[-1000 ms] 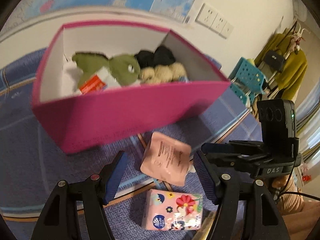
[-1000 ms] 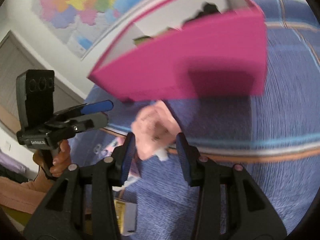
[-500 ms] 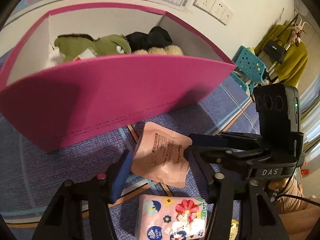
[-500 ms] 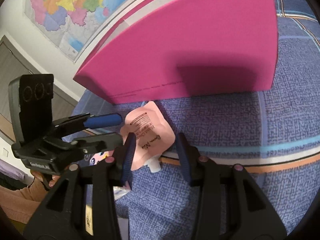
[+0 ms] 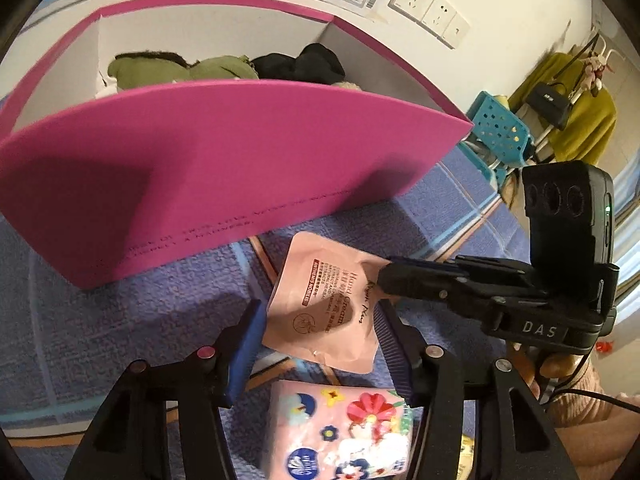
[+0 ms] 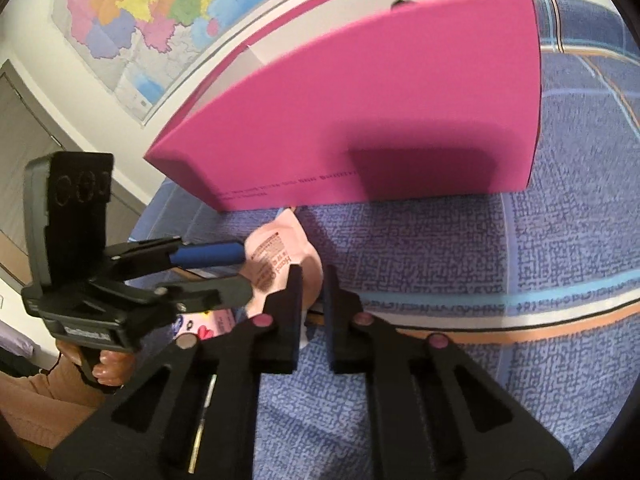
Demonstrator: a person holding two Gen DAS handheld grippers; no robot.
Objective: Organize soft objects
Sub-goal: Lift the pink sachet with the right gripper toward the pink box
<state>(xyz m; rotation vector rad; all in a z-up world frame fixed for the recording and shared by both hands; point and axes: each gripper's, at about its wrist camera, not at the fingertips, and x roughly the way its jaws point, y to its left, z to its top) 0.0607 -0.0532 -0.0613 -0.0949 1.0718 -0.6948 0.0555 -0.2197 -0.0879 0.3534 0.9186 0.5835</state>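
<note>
A pink hand-cream pouch (image 5: pixel 324 300) lies on the blue cloth in front of the magenta box (image 5: pixel 224 168). My left gripper (image 5: pixel 320 336) is open, one finger on each side of the pouch's near end. My right gripper (image 6: pixel 310 300) is shut on the pouch's (image 6: pixel 276 260) edge; in the left wrist view it (image 5: pixel 404 278) reaches in from the right onto the pouch. Green and black soft toys (image 5: pixel 224 66) lie inside the box. A flowered tissue pack (image 5: pixel 340 432) lies just below the pouch.
The blue woven cloth (image 6: pixel 520 264) with striped bands covers the surface. A wall with sockets (image 5: pixel 428 10) and a map (image 6: pixel 160 12) stands behind the box. A blue plastic basket (image 5: pixel 500 132) and hanging clothes are at the far right.
Both grippers have come down closer to the pouch. My right gripper has closed from open onto the pouch's edge. The left fingers have narrowed a little around it.
</note>
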